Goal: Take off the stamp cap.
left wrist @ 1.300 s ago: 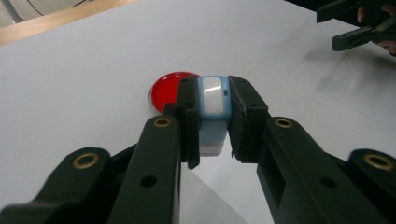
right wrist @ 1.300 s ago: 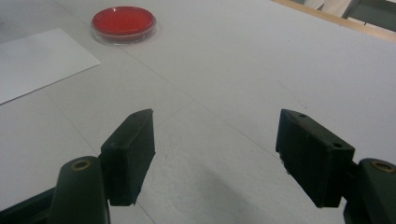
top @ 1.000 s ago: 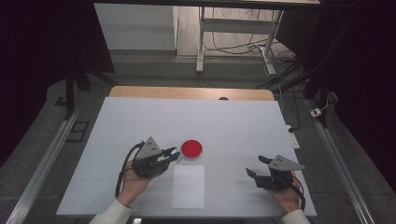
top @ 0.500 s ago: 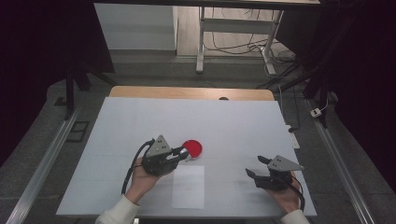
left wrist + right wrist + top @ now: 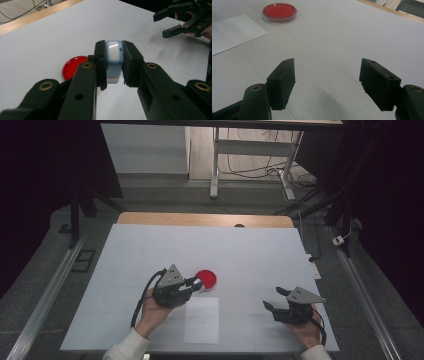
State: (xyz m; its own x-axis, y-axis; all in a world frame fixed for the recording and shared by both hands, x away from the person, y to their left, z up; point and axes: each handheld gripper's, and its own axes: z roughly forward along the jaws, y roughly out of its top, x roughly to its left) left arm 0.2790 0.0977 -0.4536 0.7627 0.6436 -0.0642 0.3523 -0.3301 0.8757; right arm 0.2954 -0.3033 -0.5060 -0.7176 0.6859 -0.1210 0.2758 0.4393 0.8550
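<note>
Red dish (image 5: 206, 279), shallow, red-filled, at table (image 5: 250, 250) centre. Left gripper (image 5: 113, 62) clenches a pale blue block (image 5: 114, 53) at the dish's 4 o'clock; the block reads clearly in the left gripper view. Right gripper (image 5: 327, 82) released, jaws wide.

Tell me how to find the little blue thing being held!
Start at the big white table and find the round red dish near its middle. Just left of it, the left tool pinches a small pale-blue block with a white strip. It is the only blue thing there.
</note>
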